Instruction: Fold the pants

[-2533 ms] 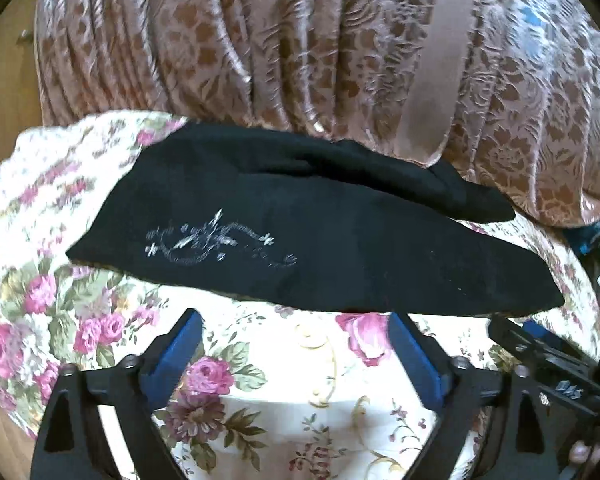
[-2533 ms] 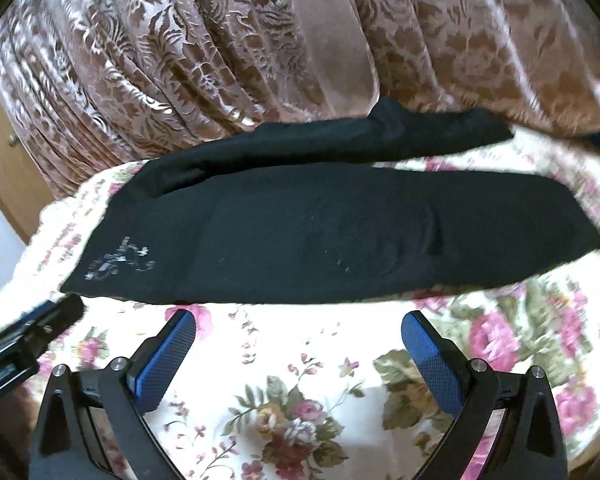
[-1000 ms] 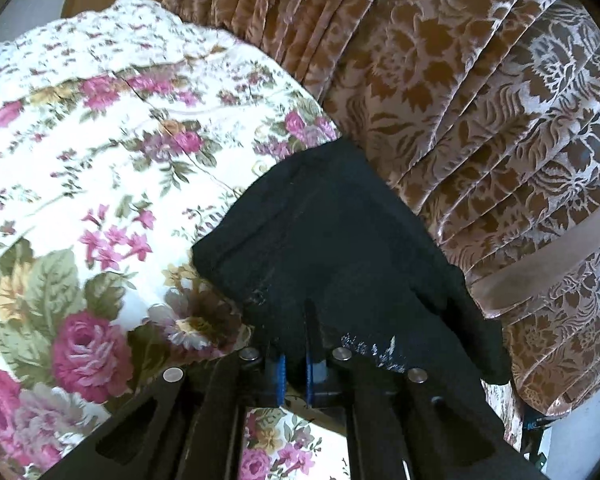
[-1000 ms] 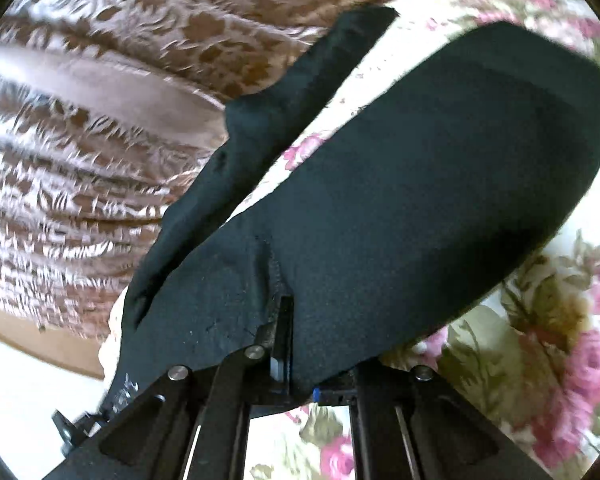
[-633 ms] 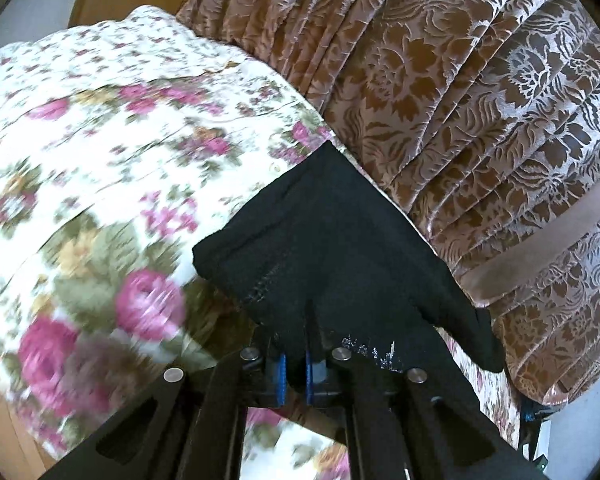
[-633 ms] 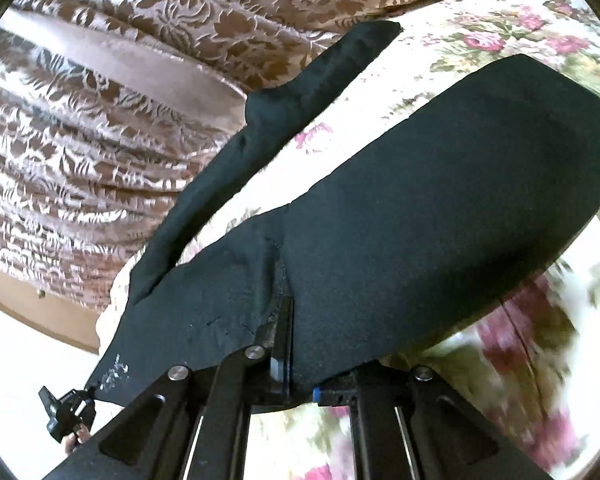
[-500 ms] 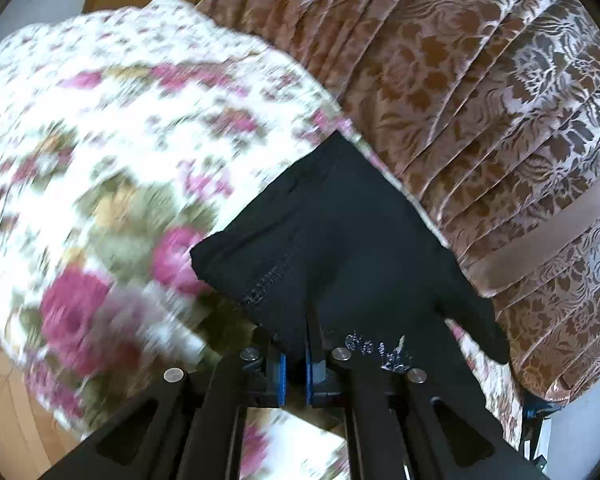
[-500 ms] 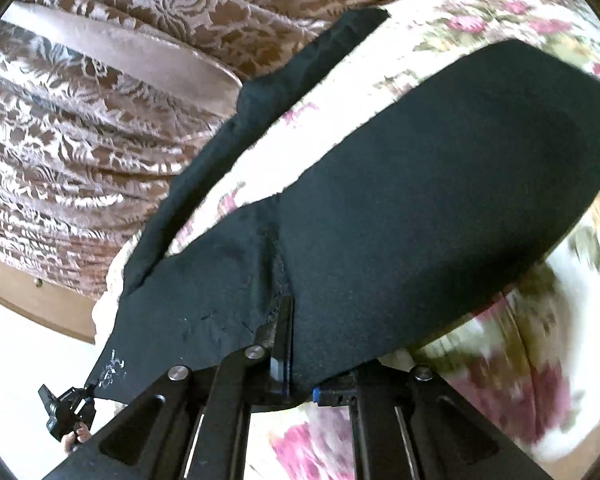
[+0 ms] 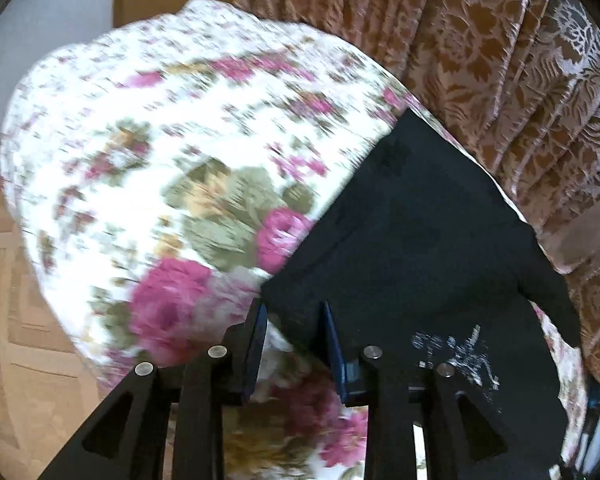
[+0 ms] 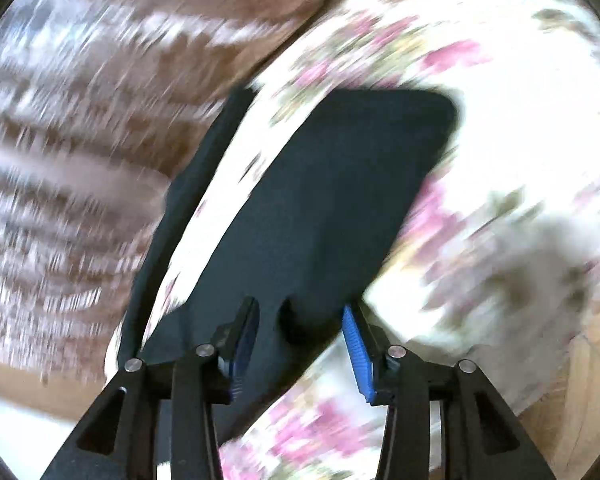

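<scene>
pants (image 9: 412,248) of black cloth were seen spread over the flowered bedcover (image 9: 148,132), with the embroidered corner near the cover's front edge in the left wrist view and one leg (image 10: 188,200) trailing along the far edge under the patterned curtain (image 9: 500,48). a moment earlier both tongs had been pressed tight on the fabric; now the left gripper (image 9: 294,320) was seen with its jaws parted, the hem corner lying loosely between the blue pads (image 9: 256,344) and not pinched. the right gripper (image 10: 300,324) was likewise seen spread, a fold of black cloth resting between its jaws and draped over the left one. whether the cloth still touched the pads could not be told through the heavy blur in both views.

the release was judged to mean that a placing or straightening step had been finished and the garment had been let down onto the cover. the separate leg by the curtain was not yet laid on the other, so most of the folding was judged to remain. a fresh grip, probably on that stray leg or on the hem, was thought to be needed next, with a risk of the slack cloth being dragged as the tongs were drawn away.
</scene>
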Demonstrator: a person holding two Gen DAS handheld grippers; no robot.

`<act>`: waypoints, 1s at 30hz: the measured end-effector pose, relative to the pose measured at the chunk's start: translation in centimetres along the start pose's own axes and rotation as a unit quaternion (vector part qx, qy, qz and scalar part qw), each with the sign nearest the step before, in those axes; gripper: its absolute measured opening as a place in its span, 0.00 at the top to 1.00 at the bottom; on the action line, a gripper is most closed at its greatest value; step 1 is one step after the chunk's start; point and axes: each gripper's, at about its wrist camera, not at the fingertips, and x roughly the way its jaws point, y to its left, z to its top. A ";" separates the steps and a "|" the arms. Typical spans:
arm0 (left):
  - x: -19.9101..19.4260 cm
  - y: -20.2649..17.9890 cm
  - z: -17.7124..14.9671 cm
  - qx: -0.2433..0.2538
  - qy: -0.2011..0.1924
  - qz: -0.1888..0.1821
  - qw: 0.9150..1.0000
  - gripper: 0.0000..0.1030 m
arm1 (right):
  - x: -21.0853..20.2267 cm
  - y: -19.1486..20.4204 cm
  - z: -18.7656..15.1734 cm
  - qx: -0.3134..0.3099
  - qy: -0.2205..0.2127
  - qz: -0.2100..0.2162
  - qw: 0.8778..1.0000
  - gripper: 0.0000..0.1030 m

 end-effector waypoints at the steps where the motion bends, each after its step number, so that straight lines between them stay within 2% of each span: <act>1: -0.7 0.0 0.1 0.004 -0.015 0.018 1.000 0.72 | -0.4 -0.9 1.1 0.011 -0.015 -0.010 1.000 0.57; 3: -1.4 0.4 0.4 0.007 -0.035 0.032 0.999 0.72 | -0.6 -2.1 2.8 0.022 -0.028 -0.024 0.999 0.58; 8: -3.1 -1.1 1.1 0.017 -0.069 0.019 0.997 0.72 | 1.5 -2.9 6.9 0.028 -0.036 -0.050 0.998 0.67; 9: -3.3 -1.6 1.1 0.022 -0.075 0.014 0.997 0.72 | 1.8 -3.0 7.3 0.028 -0.036 -0.051 0.998 0.72; 10: -3.5 -2.3 1.0 0.032 -0.080 0.006 0.996 0.72 | 2.1 -2.9 7.7 0.026 -0.034 -0.056 0.998 0.85; 12: -3.7 -3.7 0.9 0.050 -0.084 -0.002 0.995 0.72 | 2.2 -2.5 8.0 0.014 -0.034 -0.070 0.997 0.90; 14: -3.8 -5.2 0.6 0.078 -0.083 -0.009 0.993 0.72 | 0.5 -1.8 7.7 -0.008 -0.057 -0.074 0.996 0.92; 16: -3.3 -6.4 0.0 0.106 -0.073 -0.020 0.991 0.71 | -0.7 -1.1 7.7 -0.039 -0.076 -0.104 0.991 0.93; 19: -1.0 -7.8 -1.2 0.135 -0.034 -0.001 0.990 0.71 | 0.3 -2.1 7.2 -0.056 -0.048 -0.151 0.986 0.93; 24: 1.9 -6.5 -2.0 0.122 0.021 0.032 0.992 0.71 | 0.4 -3.0 6.9 -0.050 -0.047 -0.152 0.986 0.93; 25: 1.9 -6.0 -1.9 0.112 0.027 0.024 0.993 0.71 | 0.3 -2.9 6.8 -0.054 -0.046 -0.154 0.986 0.90; 27: 1.4 -5.6 -1.4 0.101 0.024 0.007 0.995 0.71 | -0.4 -2.5 6.7 -0.059 -0.045 -0.157 0.985 0.75; 29: 0.2 -5.5 -0.2 0.093 0.013 -0.017 0.995 0.66 | -1.7 -2.0 6.8 -0.055 -0.058 -0.181 0.980 0.46; 30: -0.3 -5.7 0.5 0.092 0.008 -0.033 0.995 0.66 | -2.0 -1.5 6.7 -0.057 -0.066 -0.190 0.978 0.45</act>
